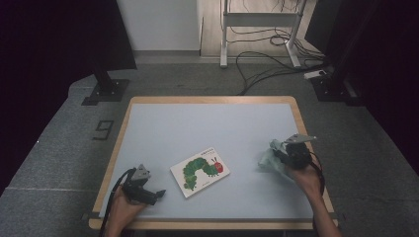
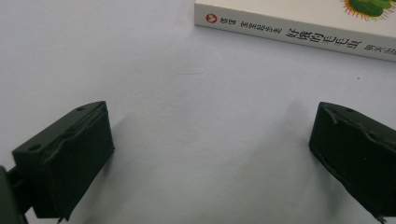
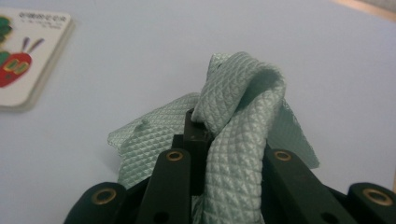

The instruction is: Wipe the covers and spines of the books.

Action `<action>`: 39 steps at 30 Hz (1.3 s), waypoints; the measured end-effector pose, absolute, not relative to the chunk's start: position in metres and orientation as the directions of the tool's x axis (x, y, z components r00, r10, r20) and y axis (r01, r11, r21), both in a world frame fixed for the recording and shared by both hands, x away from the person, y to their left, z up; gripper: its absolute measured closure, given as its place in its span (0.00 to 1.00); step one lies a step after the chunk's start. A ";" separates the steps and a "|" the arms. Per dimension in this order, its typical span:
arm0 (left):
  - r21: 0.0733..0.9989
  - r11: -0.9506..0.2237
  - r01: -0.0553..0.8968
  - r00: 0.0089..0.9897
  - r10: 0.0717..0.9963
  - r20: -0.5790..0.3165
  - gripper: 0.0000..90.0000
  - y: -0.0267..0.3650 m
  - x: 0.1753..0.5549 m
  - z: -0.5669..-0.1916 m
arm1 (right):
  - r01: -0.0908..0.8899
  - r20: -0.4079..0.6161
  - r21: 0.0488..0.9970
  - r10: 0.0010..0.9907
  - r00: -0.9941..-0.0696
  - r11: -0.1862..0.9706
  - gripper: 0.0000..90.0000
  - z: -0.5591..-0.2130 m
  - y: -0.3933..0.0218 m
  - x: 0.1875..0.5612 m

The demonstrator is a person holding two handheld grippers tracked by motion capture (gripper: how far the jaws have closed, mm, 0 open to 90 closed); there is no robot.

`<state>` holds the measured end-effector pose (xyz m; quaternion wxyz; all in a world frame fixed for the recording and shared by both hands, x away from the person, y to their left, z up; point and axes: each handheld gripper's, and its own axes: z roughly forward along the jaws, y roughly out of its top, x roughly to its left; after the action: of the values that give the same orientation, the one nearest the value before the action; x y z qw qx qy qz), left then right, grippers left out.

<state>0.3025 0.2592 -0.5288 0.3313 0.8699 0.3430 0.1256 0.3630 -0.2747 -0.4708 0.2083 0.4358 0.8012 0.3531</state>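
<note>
A picture book (image 1: 200, 171) with a green caterpillar on its white cover lies flat near the table's front middle; its spine (image 2: 299, 28) faces my left gripper. My left gripper (image 1: 157, 194) rests at the front left, open, with bare table between its jaws (image 2: 205, 154). At the right side, my right gripper (image 1: 277, 154) is shut on a pale green quilted cloth (image 1: 269, 159). The cloth (image 3: 233, 135) bunches up over the jaws and drapes down onto the table. The book's corner (image 3: 28, 56) lies to the left in the right gripper view.
The light blue table top (image 1: 207, 123) has a wooden rim (image 1: 212, 99). Beyond it are a dark floor with cables (image 1: 267, 64), a white desk frame (image 1: 257, 24) and black stands (image 1: 106, 86) at both far corners.
</note>
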 end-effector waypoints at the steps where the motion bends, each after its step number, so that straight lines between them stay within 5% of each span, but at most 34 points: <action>1: 0.663 -0.543 0.515 0.732 0.681 -0.011 0.00 0.259 0.302 -0.529 | 0.554 -0.024 0.746 0.847 -0.531 0.368 0.85 -0.474 -0.276 0.362; 20: 0.663 -0.544 0.514 0.732 0.681 -0.009 0.00 0.259 0.302 -0.529 | 0.607 0.020 0.713 0.856 -0.517 0.350 0.80 -0.520 -0.283 0.355; 30: 0.663 -0.544 0.515 0.732 0.681 -0.010 0.00 0.259 0.302 -0.529 | 0.583 -0.021 0.730 0.864 -0.503 0.357 0.41 -0.492 -0.285 0.350; 39: 0.663 -0.544 0.514 0.733 0.681 -0.009 0.00 0.259 0.302 -0.529 | 0.539 -0.060 0.751 0.851 -0.521 0.383 0.21 -0.470 -0.275 0.346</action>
<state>0.3025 0.2589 -0.5288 0.3317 0.8696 0.3434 0.1256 0.3458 -0.2749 -0.4701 0.2256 0.4341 0.8003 0.3466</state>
